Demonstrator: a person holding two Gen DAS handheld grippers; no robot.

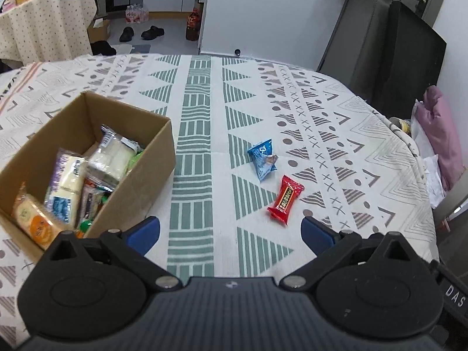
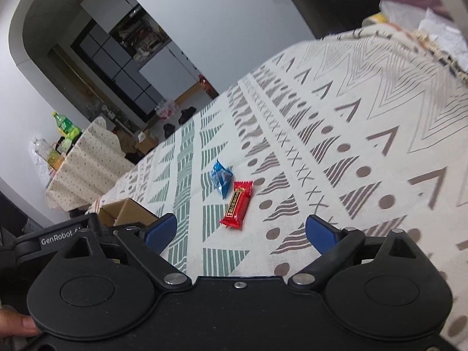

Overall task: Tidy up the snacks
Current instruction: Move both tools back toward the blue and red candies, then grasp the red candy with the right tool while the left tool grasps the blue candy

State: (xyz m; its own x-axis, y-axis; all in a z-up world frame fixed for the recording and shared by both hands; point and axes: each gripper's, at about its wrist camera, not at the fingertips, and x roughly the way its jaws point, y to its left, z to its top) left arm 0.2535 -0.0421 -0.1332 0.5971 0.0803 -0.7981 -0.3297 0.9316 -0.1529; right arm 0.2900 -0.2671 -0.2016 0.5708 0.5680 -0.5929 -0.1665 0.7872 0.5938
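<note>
Plainly, two snacks were left loose on the patterned tablecloth (image 1: 292, 122): a red wrapped bar (image 1: 285, 201) and, just beyond it, a small blue packet (image 1: 263, 158), the two lying close together but apart in the left view. To their left stood the cardboard box (image 1: 140, 181), already holding several wrapped snacks. Both looked light and crinkly, the foil slick, so I judged that a pinch on a sealed end would slide off or tear, and that the firmer middle was the place to take hold. The red bar seemed stiff enough to be gripped across its short width; the blue packet looked puffy and soft, likely to squash under a hard squeeze. The left gripper (image 1: 231, 234) hung with its jaws wide apart and nothing between them. The right gripper (image 2: 239, 232) was likewise spread and empty, the red bar (image 2: 238, 204) lying just ahead of its blue pads (image 2: 159, 231).
</note>
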